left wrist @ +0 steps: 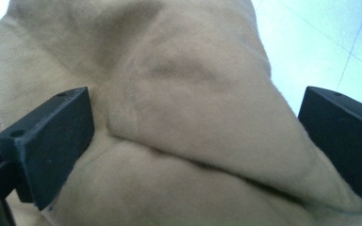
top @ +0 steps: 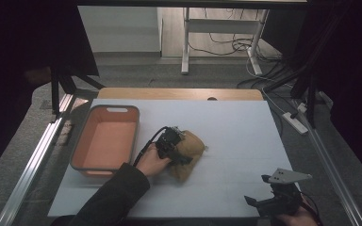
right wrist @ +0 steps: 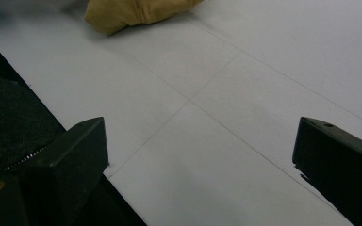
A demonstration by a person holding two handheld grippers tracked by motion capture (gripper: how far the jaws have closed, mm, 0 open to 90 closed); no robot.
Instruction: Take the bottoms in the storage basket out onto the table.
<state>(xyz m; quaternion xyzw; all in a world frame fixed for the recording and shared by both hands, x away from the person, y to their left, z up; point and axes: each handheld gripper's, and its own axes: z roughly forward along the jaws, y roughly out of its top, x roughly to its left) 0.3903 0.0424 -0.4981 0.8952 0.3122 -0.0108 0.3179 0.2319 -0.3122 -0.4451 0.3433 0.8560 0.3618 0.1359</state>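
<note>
Tan cloth (top: 188, 157) bunched in a soft heap on the white table (top: 235, 136), just right of the orange bin (top: 104, 141) and apart from it. Left claw (top: 181, 149) set down over the cloth's left half, hand (top: 152, 162) behind it, dark sleeve reaching in from the near edge. Jaws spread wide in the left gripper view, one at each side of a raised fold of the cloth (left wrist: 184, 117); left jaw lying against the fabric, right jaw at the fold's far slope, whether touching cannot be told. Released, not clenched: nothing pinched between the pads.

Right claw (top: 259, 190) near the table's front edge, well right of the bin and well apart from the cloth, grey three-cornered plate on top. Jaws standing wide in the right gripper view (right wrist: 198, 155), bare white table (right wrist: 245, 94) between them, a corner of the cloth (right wrist: 132, 14) far off at the top. Released, gripping nothing.

Bin unfilled, its slotted handle on the far rim.
</note>
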